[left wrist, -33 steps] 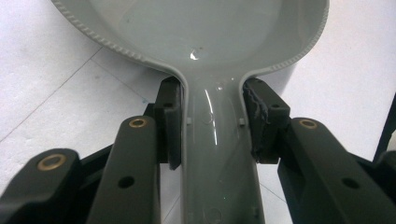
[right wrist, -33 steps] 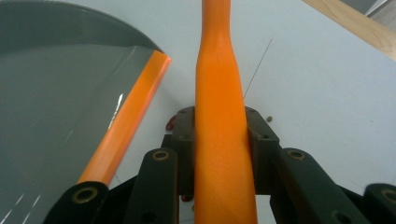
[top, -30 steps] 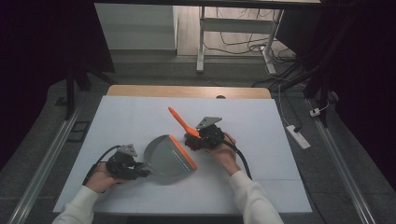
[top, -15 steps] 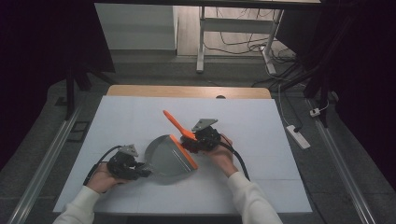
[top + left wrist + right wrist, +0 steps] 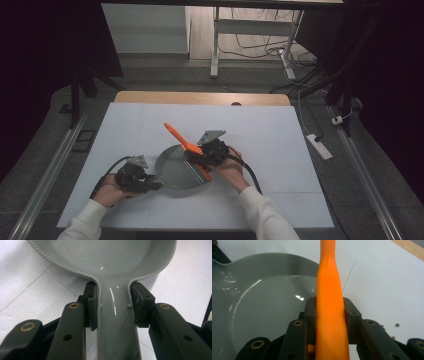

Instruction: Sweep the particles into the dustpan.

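Now two grippers are working on the white table (image 5: 280, 150), and they are holding two things: one grey dustpan (image 5: 175, 172) and one orange brush (image 5: 187, 147).

The left gripper (image 5: 150, 184), in the lower left of the high view, is clamping the dustpan by its narrow handle (image 5: 117, 322); in the left gripper view its pads (image 5: 92, 303) are pressing on both sides of the handle, just below the wide pan. The dustpan is lying flat on the table, slightly left of centre, with its long axis running from the lower left to the upper right, and the handle is pointing to the lower left.

The right gripper (image 5: 196, 156) is closing tightly on the brush handle (image 5: 330, 302), above the right edge of the pan. The handle is pointing to the upper left of the high view, while the brush head (image 5: 202, 172) is reaching down to the lower right over the pan rim.
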Demonstrator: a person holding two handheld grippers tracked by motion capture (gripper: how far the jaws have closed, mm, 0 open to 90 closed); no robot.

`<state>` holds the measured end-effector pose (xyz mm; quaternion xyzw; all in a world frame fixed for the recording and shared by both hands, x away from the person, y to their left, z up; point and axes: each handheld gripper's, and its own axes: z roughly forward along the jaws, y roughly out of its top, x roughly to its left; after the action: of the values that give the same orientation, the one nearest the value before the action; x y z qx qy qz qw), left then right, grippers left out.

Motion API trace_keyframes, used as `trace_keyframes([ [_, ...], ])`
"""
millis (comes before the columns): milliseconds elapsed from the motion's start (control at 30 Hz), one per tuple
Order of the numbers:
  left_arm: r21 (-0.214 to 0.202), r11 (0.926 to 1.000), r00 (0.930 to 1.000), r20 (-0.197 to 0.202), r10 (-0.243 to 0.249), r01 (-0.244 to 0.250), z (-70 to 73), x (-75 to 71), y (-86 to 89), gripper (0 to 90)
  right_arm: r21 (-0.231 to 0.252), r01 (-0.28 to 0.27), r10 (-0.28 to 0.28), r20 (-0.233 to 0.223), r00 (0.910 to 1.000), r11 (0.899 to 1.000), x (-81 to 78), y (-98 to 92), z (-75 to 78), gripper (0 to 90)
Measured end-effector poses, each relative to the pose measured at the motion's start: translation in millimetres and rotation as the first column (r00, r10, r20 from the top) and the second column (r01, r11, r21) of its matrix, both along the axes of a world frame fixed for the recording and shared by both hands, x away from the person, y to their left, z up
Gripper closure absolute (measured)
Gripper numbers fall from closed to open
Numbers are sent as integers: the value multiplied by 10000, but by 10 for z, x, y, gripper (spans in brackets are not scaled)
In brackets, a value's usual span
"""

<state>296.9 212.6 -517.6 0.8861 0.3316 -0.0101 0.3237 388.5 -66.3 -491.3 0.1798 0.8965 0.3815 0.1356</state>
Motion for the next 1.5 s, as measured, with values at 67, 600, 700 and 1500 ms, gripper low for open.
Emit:
trace_keyframes([
  [67,-12,10000,10000,-10,-9,9,-5,2,2,618,-3,-160,160,41,9999,9999,-28,33,8,700],
  [600,-39,10000,10000,-4,48,-48,-11,-6,-1,618,289,-582,573,323,9978,9979,-128,63,156,700],
  [700,-44,10000,10000,4,57,-57,-9,-9,-1,618,440,-241,224,382,9990,9987,-87,-12,187,699],
  [1500,-7,10000,10000,34,55,-55,-6,-18,-1,617,546,2245,-2282,760,9706,9729,342,-572,265,700],
])
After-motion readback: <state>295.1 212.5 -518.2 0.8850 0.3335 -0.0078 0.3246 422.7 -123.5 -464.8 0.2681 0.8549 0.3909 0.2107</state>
